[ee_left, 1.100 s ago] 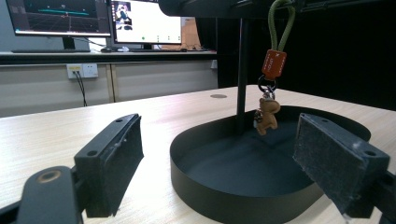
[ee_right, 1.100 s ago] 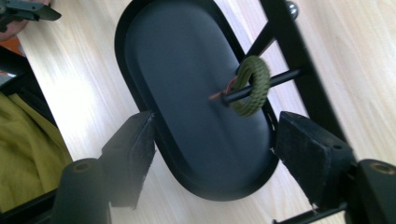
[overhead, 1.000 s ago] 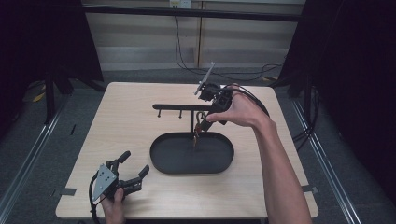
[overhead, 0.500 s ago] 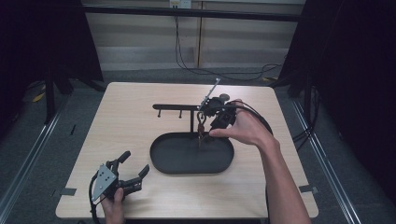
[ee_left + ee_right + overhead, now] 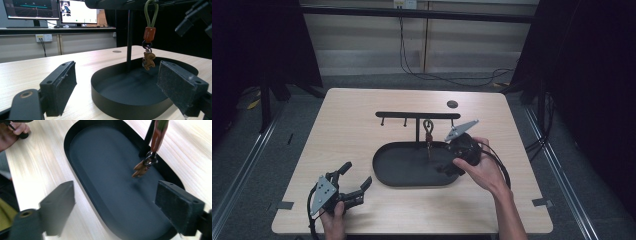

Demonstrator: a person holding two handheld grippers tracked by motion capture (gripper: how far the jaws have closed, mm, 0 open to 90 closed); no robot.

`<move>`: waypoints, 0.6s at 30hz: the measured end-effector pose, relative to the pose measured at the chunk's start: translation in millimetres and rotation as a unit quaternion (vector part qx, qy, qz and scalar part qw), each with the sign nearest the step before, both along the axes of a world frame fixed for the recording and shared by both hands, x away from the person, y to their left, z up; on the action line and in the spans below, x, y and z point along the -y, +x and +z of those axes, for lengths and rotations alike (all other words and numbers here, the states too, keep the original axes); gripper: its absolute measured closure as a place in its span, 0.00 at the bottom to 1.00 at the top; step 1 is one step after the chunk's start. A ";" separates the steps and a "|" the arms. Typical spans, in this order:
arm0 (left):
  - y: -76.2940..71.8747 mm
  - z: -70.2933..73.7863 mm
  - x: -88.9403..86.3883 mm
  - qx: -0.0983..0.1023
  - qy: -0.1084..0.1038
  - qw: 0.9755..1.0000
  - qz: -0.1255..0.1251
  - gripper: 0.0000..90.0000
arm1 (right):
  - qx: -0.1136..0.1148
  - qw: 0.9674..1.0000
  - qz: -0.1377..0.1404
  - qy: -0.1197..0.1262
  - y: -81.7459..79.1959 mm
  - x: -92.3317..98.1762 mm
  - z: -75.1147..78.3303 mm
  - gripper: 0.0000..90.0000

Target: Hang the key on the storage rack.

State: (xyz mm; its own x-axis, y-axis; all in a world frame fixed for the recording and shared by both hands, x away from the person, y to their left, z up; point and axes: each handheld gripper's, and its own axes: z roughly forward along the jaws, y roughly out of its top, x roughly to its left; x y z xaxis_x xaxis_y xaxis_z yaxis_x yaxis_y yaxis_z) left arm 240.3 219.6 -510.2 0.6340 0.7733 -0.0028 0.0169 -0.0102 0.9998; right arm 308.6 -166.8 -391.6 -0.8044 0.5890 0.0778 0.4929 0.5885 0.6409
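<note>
Keychain (image 5: 146,162) hangs over black tray (image 5: 82,185), jaws apart.

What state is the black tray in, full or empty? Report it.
Empty. The black tray's floor is bare in both gripper views; the keychain hangs from the stand's crossbar above it, not lying inside.

Lab: monitors (image 5: 32,10), black curtains (image 5: 257,40)

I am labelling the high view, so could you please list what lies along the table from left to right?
Left tool with grey plate → black oval metal tray → olive-loop keychain with brown charm hanging from the black rack → right tool.
</note>
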 end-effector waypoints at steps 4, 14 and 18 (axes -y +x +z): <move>0.0 -0.1 0.1 0.000 -0.001 1.000 -0.001 0.17 | 0.019 0.999 -0.032 0.029 -15.6 13.7 -21.2 0.17; 0.2 0.1 -0.1 0.001 0.001 1.000 -0.001 0.17 | 0.140 0.981 -0.114 0.069 -49.8 39.4 -80.8 0.18; 0.1 0.1 -0.2 0.001 0.001 1.000 -0.001 0.17 | 0.201 0.963 -0.141 0.112 -58.7 44.0 -96.0 0.17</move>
State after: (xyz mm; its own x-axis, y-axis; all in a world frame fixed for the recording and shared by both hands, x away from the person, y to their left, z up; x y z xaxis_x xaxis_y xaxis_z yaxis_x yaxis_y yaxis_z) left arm 240.4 219.8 -510.1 0.6360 0.7717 0.0001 0.0152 -0.0126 0.9998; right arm 249.9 -210.8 -487.6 -0.6070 0.7927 -0.0557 0.2988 0.2926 0.9083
